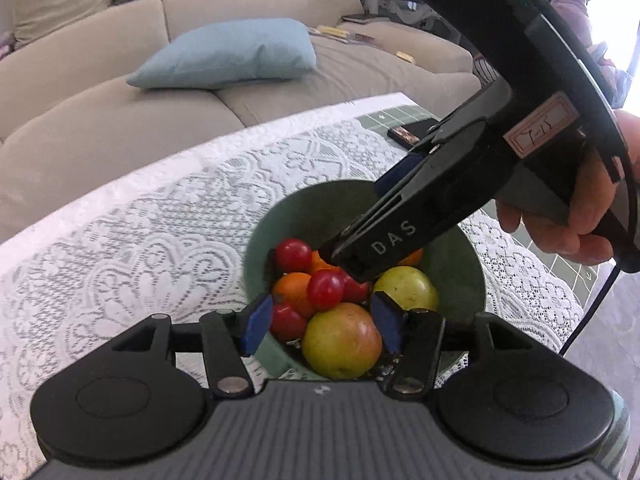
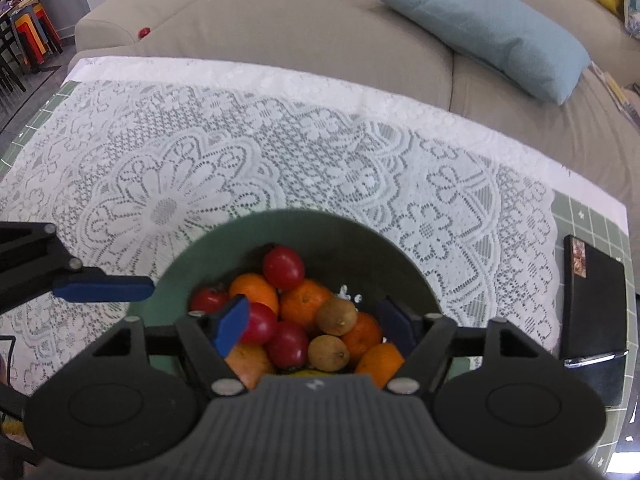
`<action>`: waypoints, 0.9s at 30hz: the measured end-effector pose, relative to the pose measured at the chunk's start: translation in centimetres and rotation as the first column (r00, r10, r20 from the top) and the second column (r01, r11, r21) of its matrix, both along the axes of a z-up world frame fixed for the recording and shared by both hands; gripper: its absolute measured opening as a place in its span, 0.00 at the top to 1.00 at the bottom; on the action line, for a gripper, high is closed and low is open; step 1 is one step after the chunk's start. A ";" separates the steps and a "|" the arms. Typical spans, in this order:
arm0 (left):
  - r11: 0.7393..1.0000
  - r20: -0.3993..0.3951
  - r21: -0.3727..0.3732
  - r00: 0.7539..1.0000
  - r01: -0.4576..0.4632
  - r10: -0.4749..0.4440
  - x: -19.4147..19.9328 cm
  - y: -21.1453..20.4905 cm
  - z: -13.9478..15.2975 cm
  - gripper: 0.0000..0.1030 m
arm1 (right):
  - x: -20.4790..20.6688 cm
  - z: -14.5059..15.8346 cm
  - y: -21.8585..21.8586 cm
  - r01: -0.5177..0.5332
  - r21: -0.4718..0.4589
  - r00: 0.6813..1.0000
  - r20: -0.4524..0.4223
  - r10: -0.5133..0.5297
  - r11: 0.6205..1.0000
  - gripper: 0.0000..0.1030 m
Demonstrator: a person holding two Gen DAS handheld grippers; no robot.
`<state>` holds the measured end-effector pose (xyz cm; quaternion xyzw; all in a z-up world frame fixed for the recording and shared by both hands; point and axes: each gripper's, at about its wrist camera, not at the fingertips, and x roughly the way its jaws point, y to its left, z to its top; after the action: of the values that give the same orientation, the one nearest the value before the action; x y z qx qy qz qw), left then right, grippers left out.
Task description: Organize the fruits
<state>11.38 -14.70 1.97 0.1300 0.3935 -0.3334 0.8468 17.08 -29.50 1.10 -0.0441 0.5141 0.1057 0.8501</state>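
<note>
Two grippers, left gripper (image 1: pixel 322 322) and right gripper (image 2: pixel 314 326), both with jaws apart and empty, poised over green bowl (image 2: pixel 176 268) heaped with fruits (image 2: pixel 304 320); hazard: crowded tools may collide or nudge piled tomatoes (image 1: pixel 326 289) over the rim

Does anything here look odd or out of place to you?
One thing: a small red round fruit lies alone on the beige sofa, far from the green bowl holding the other fruit on the lace-covered table. Nothing looks spilled or damaged.
</note>
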 end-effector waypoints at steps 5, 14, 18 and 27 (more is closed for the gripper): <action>0.999 0.060 -0.020 0.997 -0.037 0.039 -1.2 1.7 1.7 0.35 | -1.4 1.6 1.2 0.009 -0.012 0.998 0.056 -0.009 1.000 0.19; 0.983 0.223 -0.082 0.959 -0.162 0.176 -4.4 5.6 4.7 0.25 | -6.0 4.5 3.1 -0.011 0.001 0.984 0.177 0.011 1.000 0.08; 0.970 0.286 -0.121 0.928 -0.213 0.240 -6.1 6.9 5.3 0.15 | -8.7 5.1 3.5 -0.007 0.000 0.973 0.231 0.007 1.000 0.07; 0.937 0.413 -0.173 0.841 -0.303 0.348 -9.3 8.3 3.5 0.13 | -17.0 5.6 4.9 0.044 -0.007 0.847 0.531 -0.034 0.999 0.04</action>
<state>2.07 -6.44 5.44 0.0898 0.1920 -0.1663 0.9630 0.05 -24.58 6.70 -0.0691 0.2610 0.0673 0.9605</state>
